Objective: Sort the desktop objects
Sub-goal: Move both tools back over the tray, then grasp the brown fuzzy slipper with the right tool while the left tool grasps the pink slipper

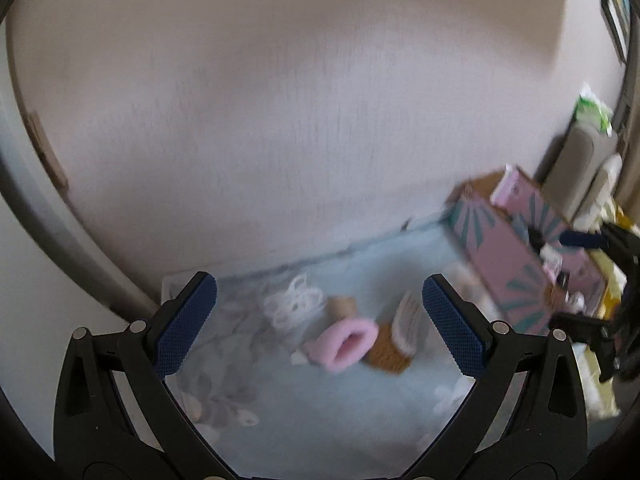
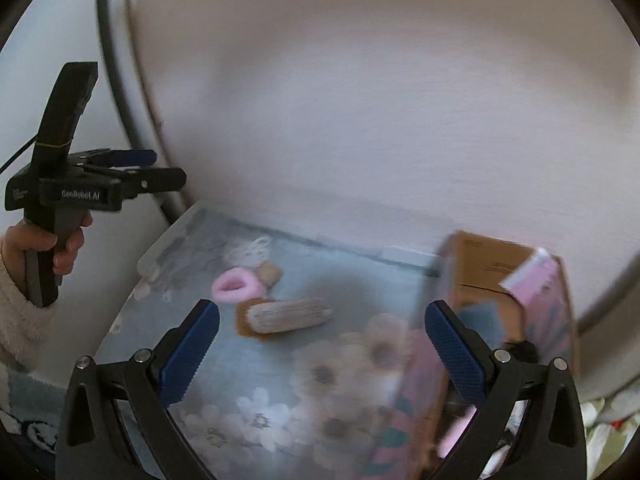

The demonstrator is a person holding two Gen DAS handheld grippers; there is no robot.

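Observation:
A pink fluffy hair tie (image 1: 345,345) lies on the pale blue flowered tablecloth (image 1: 320,412), beside a wooden brush (image 1: 398,338), a white lace piece (image 1: 294,304) and a small tan roll (image 1: 343,307). My left gripper (image 1: 320,326) is open and empty above them. In the right wrist view the hair tie (image 2: 237,286), brush (image 2: 282,316) and lace (image 2: 251,254) lie ahead. My right gripper (image 2: 322,354) is open and empty, next to a pink patterned cardboard box (image 2: 536,300). The left gripper (image 2: 160,168) shows at far left, hand-held.
The box (image 1: 516,248) stands at the table's right and holds small items. A white wall (image 1: 280,120) runs behind the table. A grey pipe (image 1: 60,232) curves down on the left. Cushions and a green pack (image 1: 592,112) lie at far right.

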